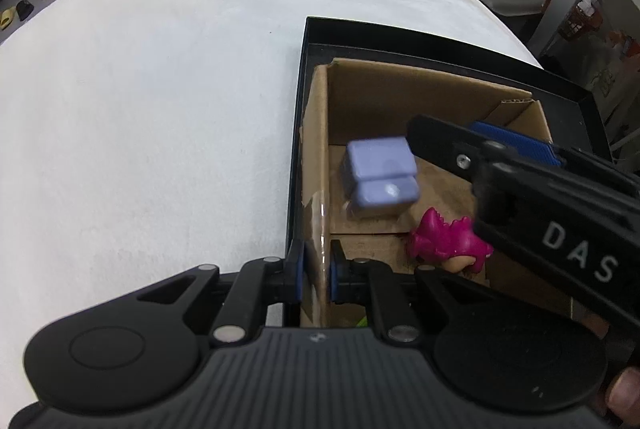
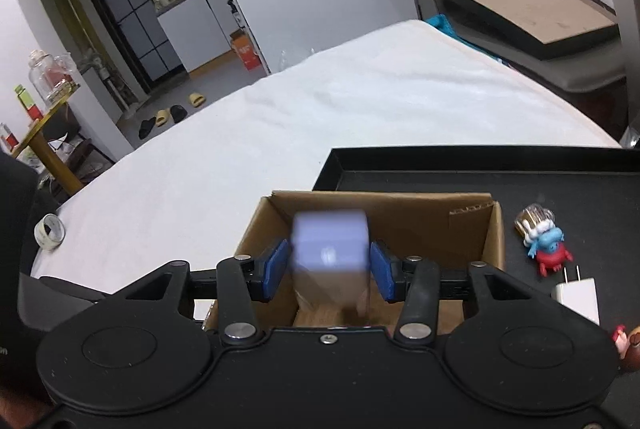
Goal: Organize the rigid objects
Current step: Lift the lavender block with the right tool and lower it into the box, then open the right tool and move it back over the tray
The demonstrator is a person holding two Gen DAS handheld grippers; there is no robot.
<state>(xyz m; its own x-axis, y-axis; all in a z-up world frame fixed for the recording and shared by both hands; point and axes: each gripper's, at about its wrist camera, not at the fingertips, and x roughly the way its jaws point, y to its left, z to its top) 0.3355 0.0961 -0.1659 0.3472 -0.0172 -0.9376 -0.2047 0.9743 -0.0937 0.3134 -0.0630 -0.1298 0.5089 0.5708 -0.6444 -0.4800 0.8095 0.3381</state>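
A big white cloth covers the whole top. On it sits a flat black tray. Inside the tray stands a brown cardboard box with its top open.

The left gripper points down at the near left side of the box. Its two blue pads are squeezed tight on the box's left wall, one pad outside and one pad inside.

The right gripper reaches over the box from the right. Its jaws stand a little way apart. The purple block is between and just past the blue pads, over the inside of the box. The block looks blurry while the gripper looks sharp, and thin gaps show at its sides, so the pads do not seem to be pinching it. It looks let go. In the left wrist view the block is at the tip of the right gripper's finger, close to the left wall of the box.

A pink toy with spikes lies in the box, just beside the block.

On the tray, to the right of the box, stand a blue and red toy and a white plug.

A roll of tape lies at the far left edge of the cloth.
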